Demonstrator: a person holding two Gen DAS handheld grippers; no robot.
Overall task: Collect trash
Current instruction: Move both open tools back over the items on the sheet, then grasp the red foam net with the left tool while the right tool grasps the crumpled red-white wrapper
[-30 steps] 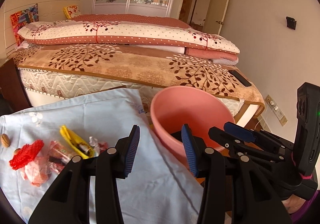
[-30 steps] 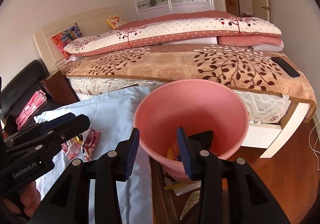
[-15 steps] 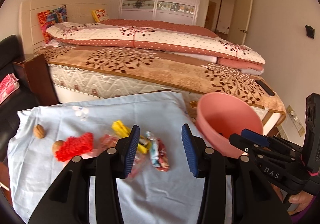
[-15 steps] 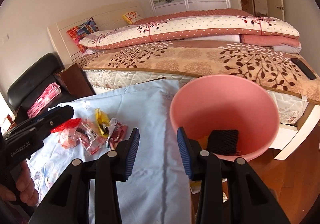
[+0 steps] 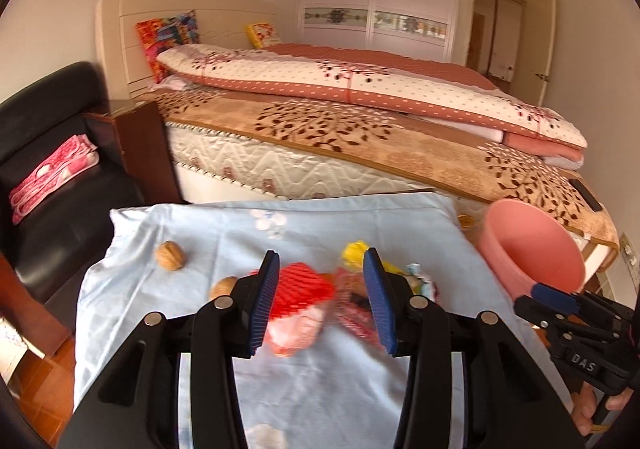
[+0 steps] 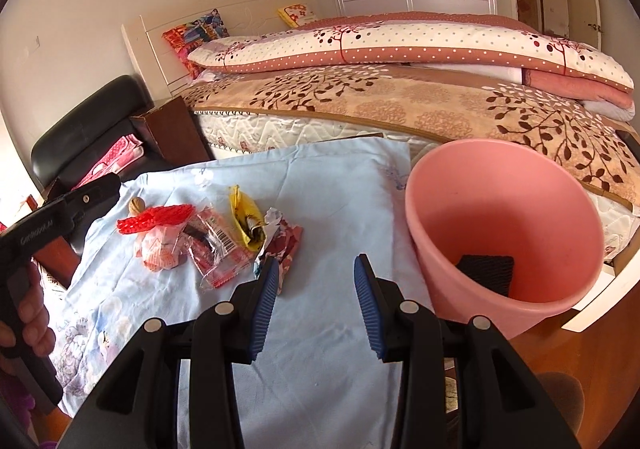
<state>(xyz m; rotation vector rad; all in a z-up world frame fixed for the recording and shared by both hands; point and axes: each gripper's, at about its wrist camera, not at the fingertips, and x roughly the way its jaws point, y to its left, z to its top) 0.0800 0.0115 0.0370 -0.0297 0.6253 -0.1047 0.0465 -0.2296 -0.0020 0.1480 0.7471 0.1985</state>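
Directly ahead of the left gripper [image 5: 322, 299] lies the trash pile [image 6: 208, 237] on the pale blue cloth [image 6: 328, 201]: a red foam net [image 5: 302, 289] over a pinkish bag, a clear wrapper with a barcode [image 6: 218, 245], a yellow packet [image 6: 246, 219] and a crumpled printed wrapper [image 6: 284, 237]; the net shows between the left gripper's blue pads, which stand spread with nothing pinched (whether they touch the net I cannot tell, the view being blurred there); the right gripper [image 6: 316, 301] is likewise spread and bare, hanging over open cloth with the printed wrapper just beside its left pad [image 6: 266, 289]; the pink bucket [image 6: 500, 217] stands off the cloth's right edge, near the right gripper, with a dark square piece [image 6: 486, 273] lying inside it.

Between pile and bucket the cloth is bare, and so is the strip nearer the grippers; the cloth's far edge runs close along the bed [image 6: 400, 105], and its left edge drops toward a black chair [image 5: 60, 177] and a dark wooden cabinet [image 5: 136, 145].

Only the left wrist view shows two walnuts [image 5: 170, 255] on the cloth left of the pile, one well apart and one just beside the net; the right wrist view shows one walnut [image 6: 137, 205] behind the net, and alone looks into the bucket; each view catches the other gripper at its margin, held in a hand [image 6: 32, 325].
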